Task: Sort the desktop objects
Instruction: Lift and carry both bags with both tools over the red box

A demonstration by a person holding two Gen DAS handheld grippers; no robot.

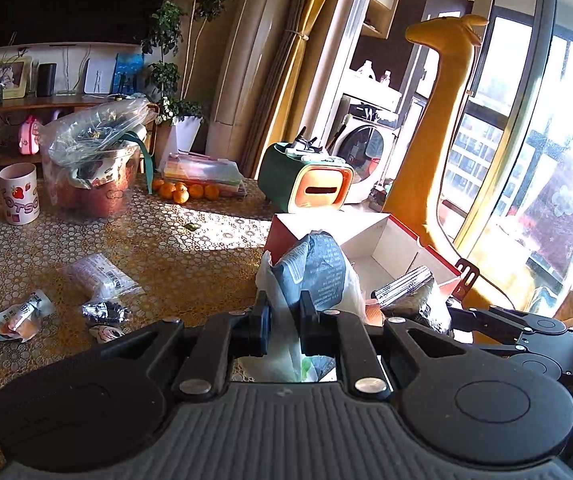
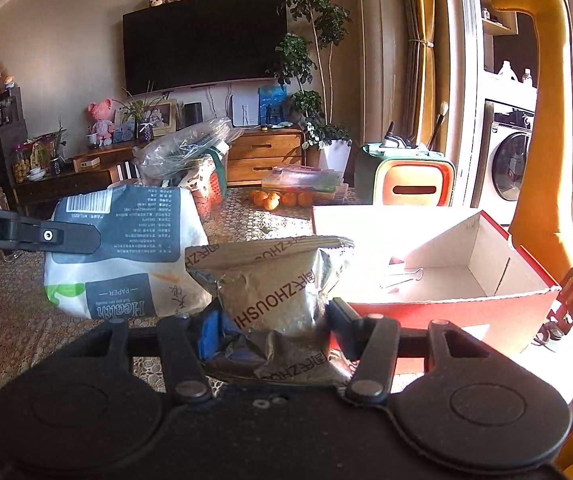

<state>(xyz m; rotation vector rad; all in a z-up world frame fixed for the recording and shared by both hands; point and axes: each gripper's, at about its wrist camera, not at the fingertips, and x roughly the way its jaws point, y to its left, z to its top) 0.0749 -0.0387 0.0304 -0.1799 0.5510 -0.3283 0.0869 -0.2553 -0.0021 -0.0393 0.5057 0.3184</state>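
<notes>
Carrying two packets at once toward the red cardboard box (image 2: 446, 308), by the look of it the sorting bin.

Tissue pack (image 1: 318, 268), white and dark with "Health Paper" print: pinched in left gripper (image 1: 284, 320), jaws fully closed on a thin fold of soft wrapper, bulk standing up ahead of the jaws. Clear of the bench, just short of the box's near corner. Same pack visible in right view (image 2: 122, 248), left arm's finger across it.

Silver foil pouch (image 2: 270, 280), "ZHOUSHI" lettering: clamped at its waist by right gripper (image 2: 272, 320), jaws partway open, pads pressing both sides, crimped top edge upward. Held upright and off the bench, beside the box's near wall. Grip low on the pouch likely leaves the top free to tip in over the rim.

Box interior: white walls, binder clip (image 2: 402, 276) on floor, otherwise much room. Open top faces up, so a drop from above should do.

Bench (image 1: 146, 240) covered in gold patterned cloth. Not yet sorted, left side: small snack packets (image 1: 18, 316), clear bag (image 1: 102, 276), dark foil bit (image 1: 106, 312). Farther back: strawberry mug (image 1: 16, 194), bucket stuffed with plastic bags (image 1: 94, 164), tangerines (image 1: 186, 192), green and orange tissue holder (image 1: 306, 184). Yellow giraffe toy (image 1: 442, 120) by window.

Judgement: early-to-mid task; next step calls for getting both loads over the rim.
</notes>
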